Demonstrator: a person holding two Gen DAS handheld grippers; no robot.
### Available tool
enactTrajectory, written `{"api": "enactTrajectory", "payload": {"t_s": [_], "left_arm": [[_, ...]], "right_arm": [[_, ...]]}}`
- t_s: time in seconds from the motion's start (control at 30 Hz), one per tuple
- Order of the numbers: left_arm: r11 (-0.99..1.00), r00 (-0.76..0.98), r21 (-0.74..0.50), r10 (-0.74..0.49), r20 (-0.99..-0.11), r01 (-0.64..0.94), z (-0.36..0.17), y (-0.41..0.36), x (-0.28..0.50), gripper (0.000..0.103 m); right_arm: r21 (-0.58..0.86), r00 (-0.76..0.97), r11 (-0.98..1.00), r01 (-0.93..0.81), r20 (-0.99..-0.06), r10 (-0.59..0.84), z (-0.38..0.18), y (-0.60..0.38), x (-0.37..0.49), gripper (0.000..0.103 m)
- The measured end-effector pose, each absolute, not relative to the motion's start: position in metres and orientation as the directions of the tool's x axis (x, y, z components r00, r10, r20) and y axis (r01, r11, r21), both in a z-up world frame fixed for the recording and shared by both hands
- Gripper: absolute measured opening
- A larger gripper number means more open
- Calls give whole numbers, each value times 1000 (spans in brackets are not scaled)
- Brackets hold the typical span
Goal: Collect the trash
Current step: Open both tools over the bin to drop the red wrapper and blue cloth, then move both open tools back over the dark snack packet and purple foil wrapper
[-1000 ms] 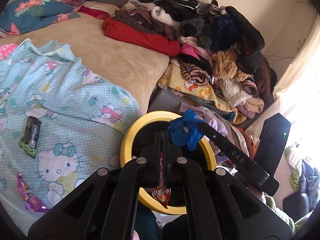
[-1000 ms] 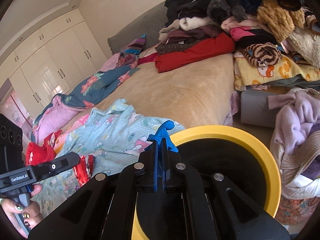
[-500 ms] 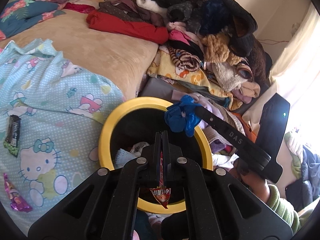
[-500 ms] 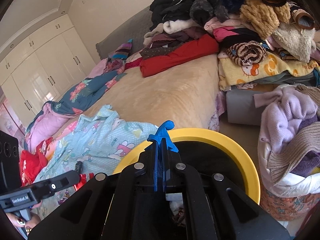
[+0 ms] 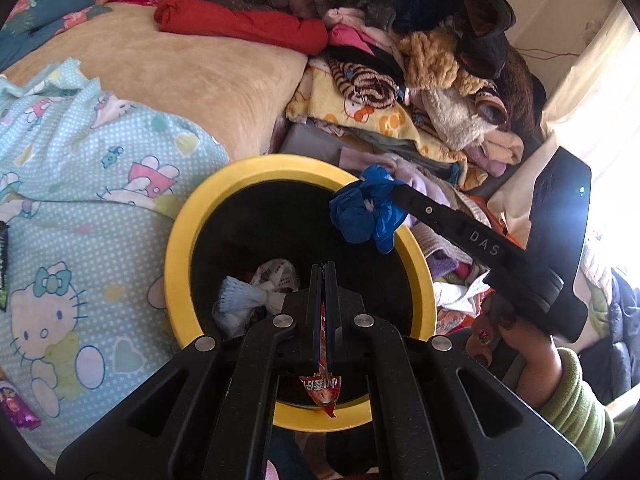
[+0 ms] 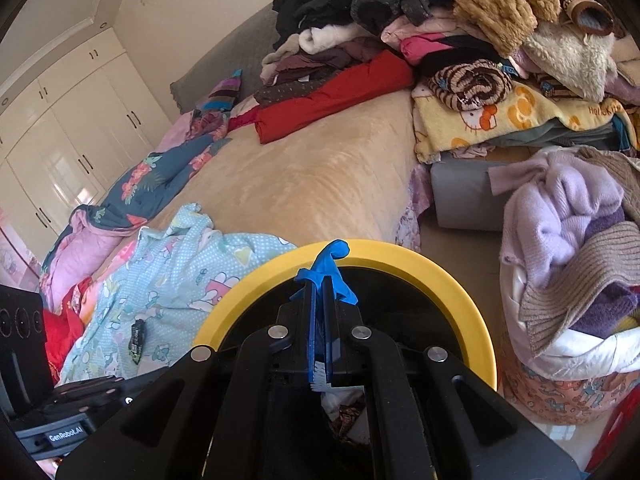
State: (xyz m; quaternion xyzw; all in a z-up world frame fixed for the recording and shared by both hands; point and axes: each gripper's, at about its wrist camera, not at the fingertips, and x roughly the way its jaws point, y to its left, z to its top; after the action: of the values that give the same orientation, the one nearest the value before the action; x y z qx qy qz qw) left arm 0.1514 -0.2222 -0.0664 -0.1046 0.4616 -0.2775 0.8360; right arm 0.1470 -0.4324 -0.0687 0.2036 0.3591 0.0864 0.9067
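Note:
A yellow-rimmed black bin [image 5: 180,240] stands by the bed, with white crumpled trash [image 5: 248,296] inside; its rim also shows in the right wrist view [image 6: 460,292]. My left gripper [image 5: 325,270] is shut on a red snack wrapper [image 5: 322,390] and hangs over the bin mouth. My right gripper [image 6: 320,282] is shut on a blue crumpled plastic piece [image 6: 330,256] above the bin's far rim; that piece also shows in the left wrist view [image 5: 366,210]. A dark wrapper [image 6: 137,340] and a purple wrapper [image 5: 18,412] lie on the Hello Kitty sheet [image 5: 100,184].
A beige blanket [image 5: 168,64] covers the bed. A tall heap of clothes [image 5: 420,52] rises behind the bin. A basket of lilac and brown knitwear [image 6: 572,256] stands right of the bin. White wardrobes [image 6: 68,136] line the far wall.
Both grippers have moved closer over the bin, each still holding its piece. The bin's inside and the white trash in it have come into view.

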Motion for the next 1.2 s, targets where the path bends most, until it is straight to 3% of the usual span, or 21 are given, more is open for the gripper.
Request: {"api": "enactTrajectory", "payload": {"t_s": [0.33,0.4,0.47,0.53,0.6,0.67,0.7,0.77,1.2], "left_arm": [[818,383,-433,-565,-731,379,-79,-230,157,0],[820,386,-427,-560,-733,380,-80,-231,157,4],[825,394,-417,-553,-735,381,-80,-231,157,31],[830,404,-411,-547,-733,377,-80,-228,156,44],[838,419,-396,-534,-734,375,-79,-226,154,54],[851,445,-376,-516,-732,367,-76,-222,153,75],[856,458,-368,-508,-729,363,-74,-219,152,80],[869,493,-346,-487,-721,353,-70,-214,150,91],[938,664,-216,-346,-663,272,-38,-174,141,92]], "right_arm": [[427,715,904,3,-634,297,-73,-435,149,4],[424,715,906,6,-635,293,-75,-437,149,5],[425,715,905,13,-637,289,-76,-439,148,15],[436,718,900,24,-633,288,-76,-441,146,35],[434,721,900,33,-635,280,-75,-441,145,37],[426,725,904,34,-633,271,-73,-440,144,46],[427,731,904,31,-627,271,-71,-439,143,54],[425,739,905,22,-616,272,-67,-436,142,59],[358,790,929,-91,-542,286,-40,-399,130,77]]}}
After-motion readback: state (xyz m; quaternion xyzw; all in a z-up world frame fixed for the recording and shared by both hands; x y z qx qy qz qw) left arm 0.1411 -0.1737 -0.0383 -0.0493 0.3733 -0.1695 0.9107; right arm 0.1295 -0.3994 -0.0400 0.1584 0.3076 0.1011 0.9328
